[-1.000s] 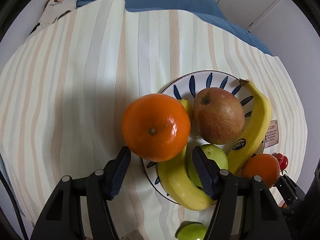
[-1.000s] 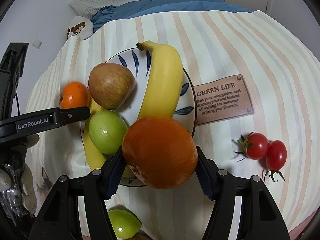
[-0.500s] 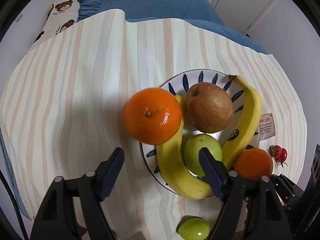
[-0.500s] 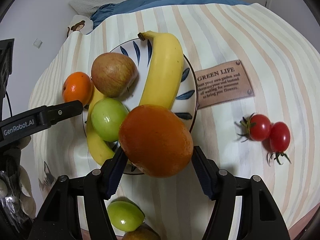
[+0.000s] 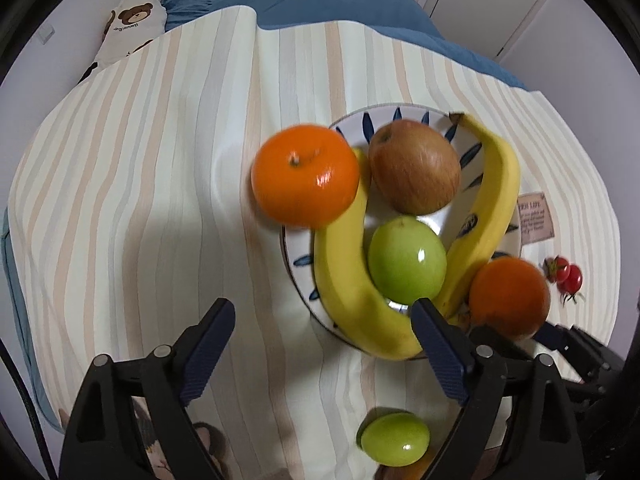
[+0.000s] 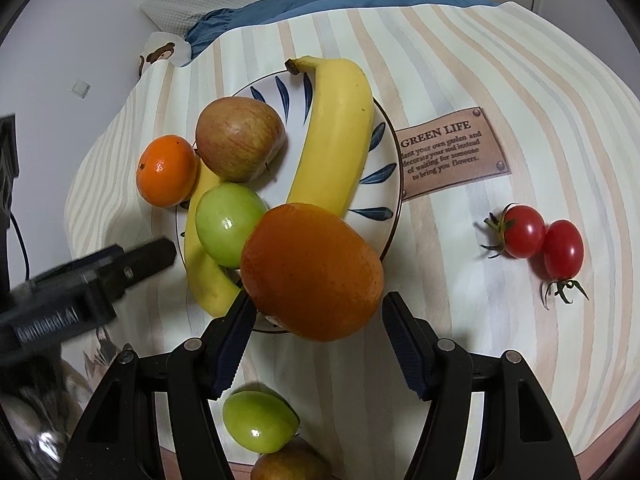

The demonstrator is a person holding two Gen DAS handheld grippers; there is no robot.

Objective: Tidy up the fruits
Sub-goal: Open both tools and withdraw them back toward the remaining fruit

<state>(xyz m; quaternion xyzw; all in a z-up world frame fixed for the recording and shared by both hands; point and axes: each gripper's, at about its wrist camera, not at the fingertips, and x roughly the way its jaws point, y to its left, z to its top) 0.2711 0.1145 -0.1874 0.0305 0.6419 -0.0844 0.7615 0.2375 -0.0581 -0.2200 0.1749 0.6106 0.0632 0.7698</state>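
Mandarin [image 5: 305, 176], released, probably rests on plate [image 5: 404, 114]; left gripper [image 5: 324, 344] opening.

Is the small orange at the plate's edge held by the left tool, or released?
Released. The orange rests against the plate, clear of the opening left tool.

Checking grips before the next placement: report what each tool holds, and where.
Right tool clamps the dark orange across its sides. Left tool holds nothing; its jaws are opening, nothing between them.
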